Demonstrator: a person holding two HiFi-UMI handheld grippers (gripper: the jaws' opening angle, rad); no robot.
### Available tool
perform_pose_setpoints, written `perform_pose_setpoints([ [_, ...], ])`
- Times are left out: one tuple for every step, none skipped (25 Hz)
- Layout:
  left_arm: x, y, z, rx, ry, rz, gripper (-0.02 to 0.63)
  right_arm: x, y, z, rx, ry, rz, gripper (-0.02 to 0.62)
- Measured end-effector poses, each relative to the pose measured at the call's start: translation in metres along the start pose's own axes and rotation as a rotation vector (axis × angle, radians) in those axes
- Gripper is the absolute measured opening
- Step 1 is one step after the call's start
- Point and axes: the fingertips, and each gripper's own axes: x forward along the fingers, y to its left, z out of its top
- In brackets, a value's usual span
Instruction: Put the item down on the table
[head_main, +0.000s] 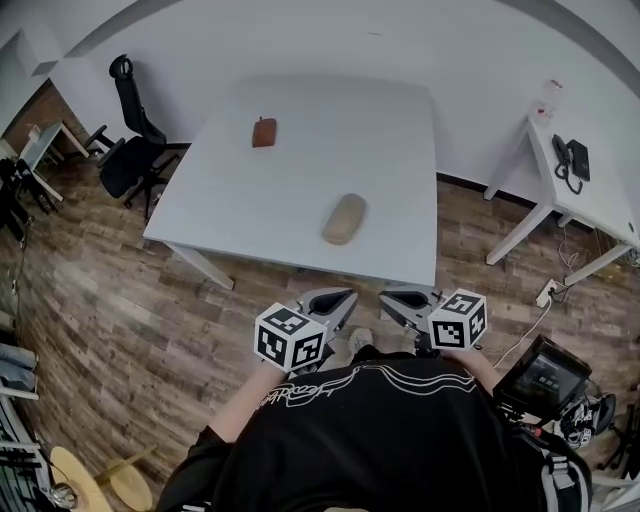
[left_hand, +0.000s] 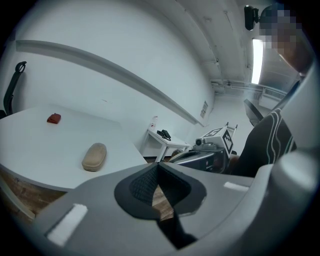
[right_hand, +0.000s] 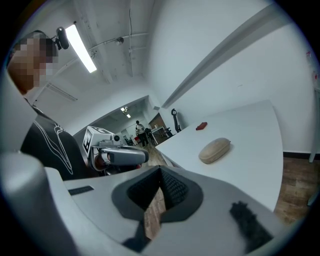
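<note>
case (head_main: 345, 218): all views | telephone (head_main: 571, 160): head view | ceiling light (right_hand: 80, 47): right gripper view

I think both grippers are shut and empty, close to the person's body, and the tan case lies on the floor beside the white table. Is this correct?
Not fully. The tan case lies on the white table, not on the floor; the head view shows it near the front edge. The left gripper and the right gripper are indeed shut, empty, close to the body.

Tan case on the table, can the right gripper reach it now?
Probably yes: the tan case lies near the front edge of the table, with nothing between it and the right gripper.
</note>
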Motion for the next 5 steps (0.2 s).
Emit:
perform_pose_setpoints([
  [-0.0024,-0.0007,-0.0026,0.003,0.001,0.002,0.005,-0.0001,0.0029,-0.0021,-0.001,0.002,-0.004,0.008],
  [-0.0044,-0.0006,-0.0043,0.006,0.002,0.004,0.005,0.0002,0.0051,-0.0032,-0.001,0.002,-0.008,0.008],
  [-0.0057,0.0003,-0.0052,0.01,0.002,0.006,0.005,0.0008,0.0061,-0.0037,-0.002,0.002,-0.011,0.008],
  [-0.0065,0.0015,-0.0057,0.014,0.003,0.008,0.005,0.0014,0.0066,-0.0038,-0.003,0.001,-0.015,0.008],
  [-0.0072,0.0028,-0.006,0.017,0.003,0.01,0.005,0.0021,0.007,-0.0038,-0.004,0.0,-0.018,0.008],
])
